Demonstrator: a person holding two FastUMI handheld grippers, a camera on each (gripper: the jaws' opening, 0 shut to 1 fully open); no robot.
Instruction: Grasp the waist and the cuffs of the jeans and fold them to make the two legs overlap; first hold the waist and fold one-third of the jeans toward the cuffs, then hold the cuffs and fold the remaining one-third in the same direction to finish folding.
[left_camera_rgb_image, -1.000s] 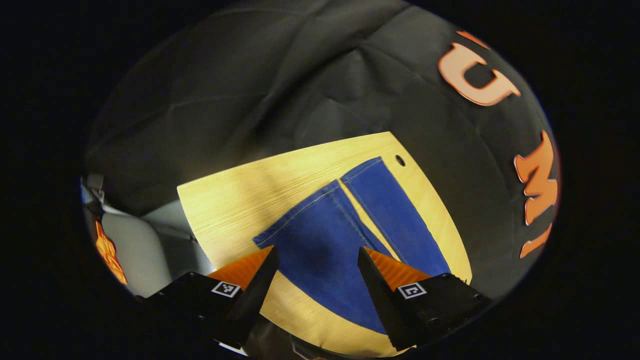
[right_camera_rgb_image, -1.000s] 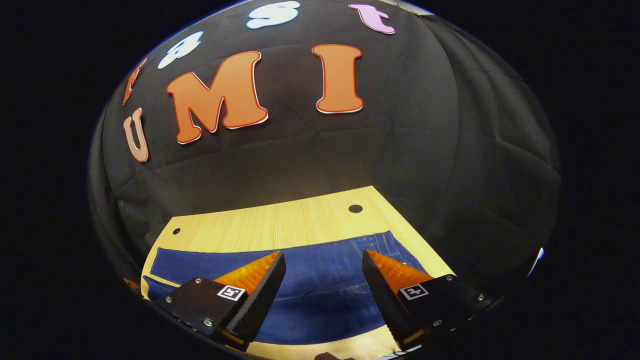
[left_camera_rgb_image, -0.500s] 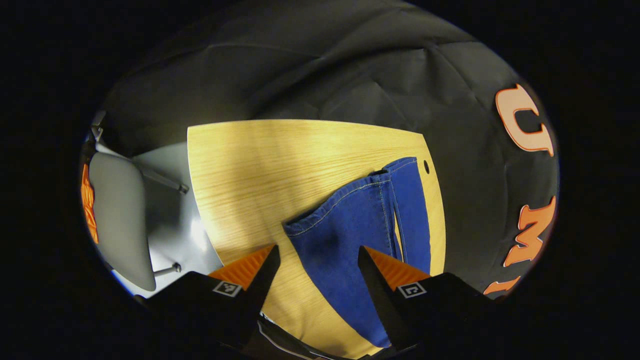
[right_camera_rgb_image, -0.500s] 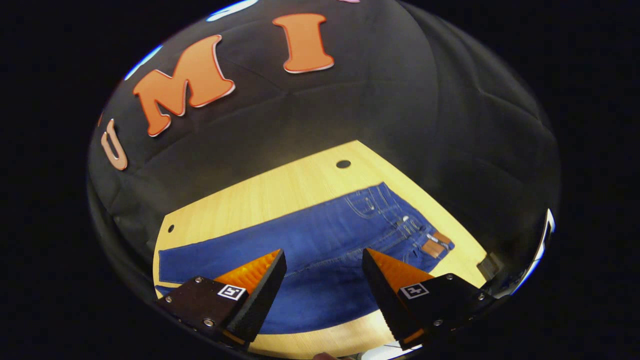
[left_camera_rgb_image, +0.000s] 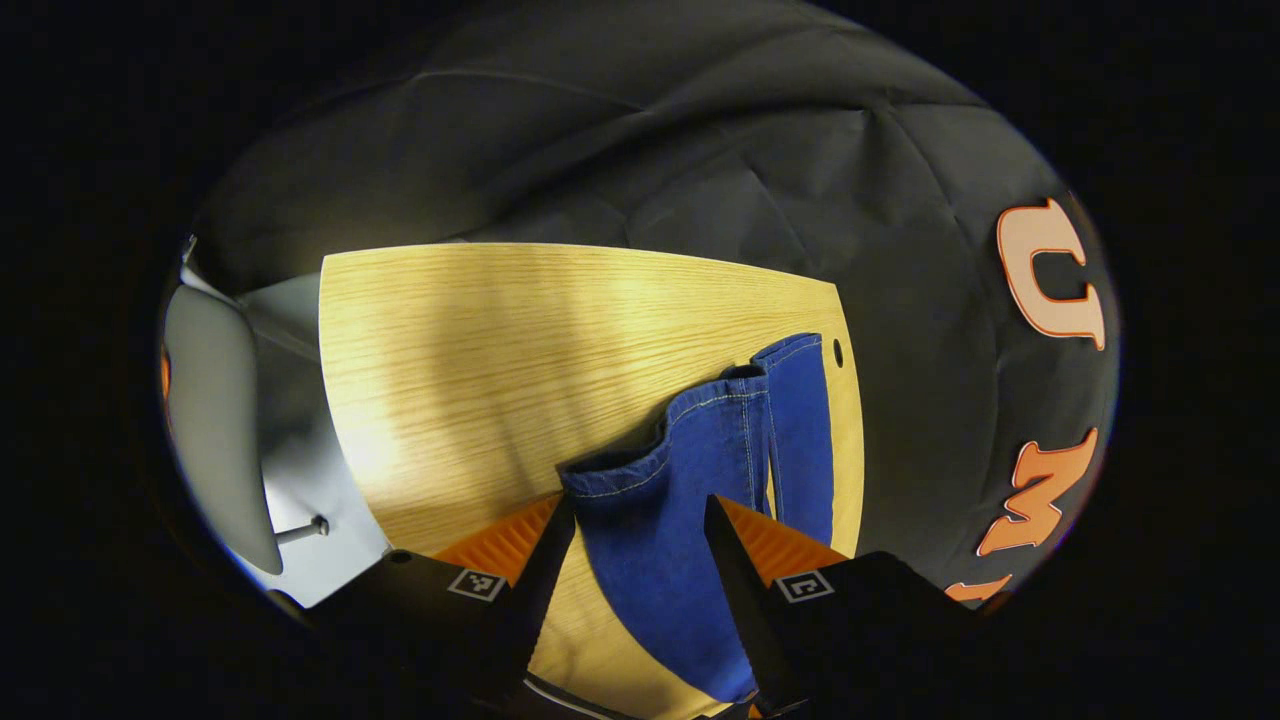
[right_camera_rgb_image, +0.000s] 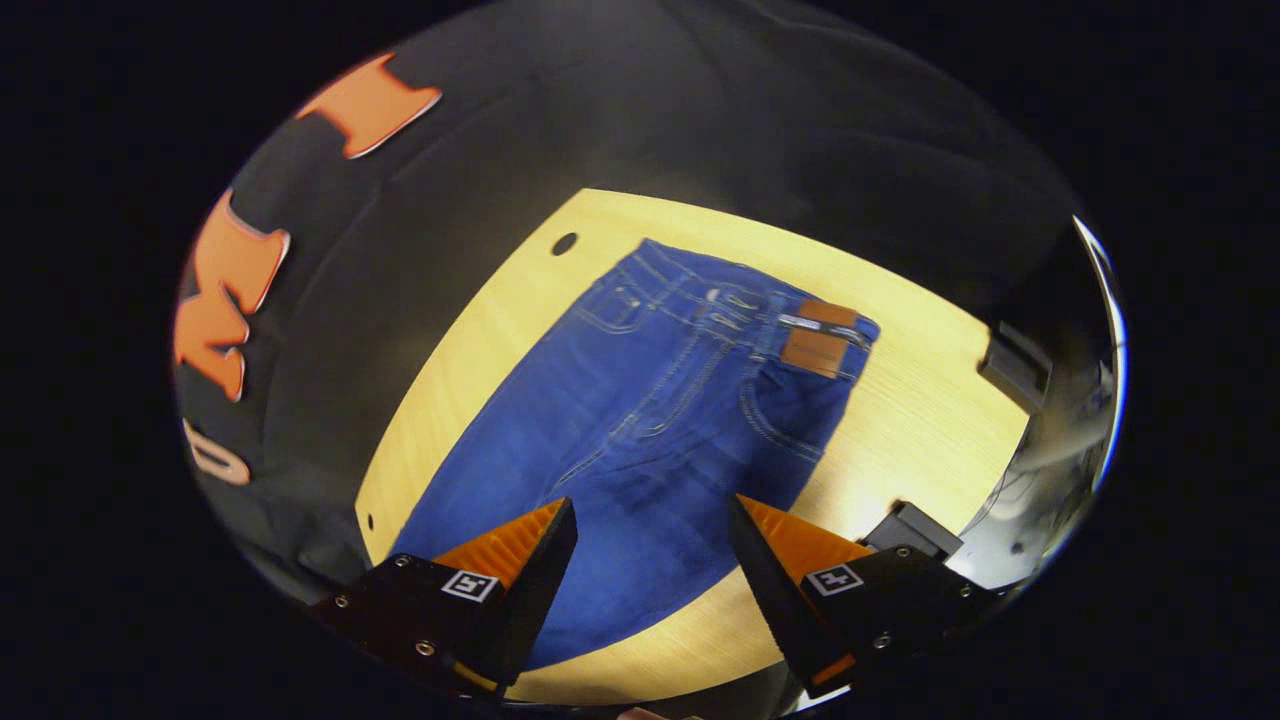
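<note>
Jeans (right_camera_rgb_image: 650, 420) lie flat on the wooden counter (left_camera_rgb_image: 480, 340), cuffs (left_camera_rgb_image: 790, 360) near its far edge, bare wood beside them. Left claw (left_camera_rgb_image: 635, 520) and right claw (right_camera_rgb_image: 650, 520) gape above the denim.

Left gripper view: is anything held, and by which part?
The left gripper brackets the near cuff of the blue denim jeans, which looks lifted; a firm pinch cannot be told.

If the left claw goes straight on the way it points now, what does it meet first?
Most likely the cuff end of the blue denim jeans, lying between the open fingers of the left claw on the light wooden table; depth is unclear.
</note>
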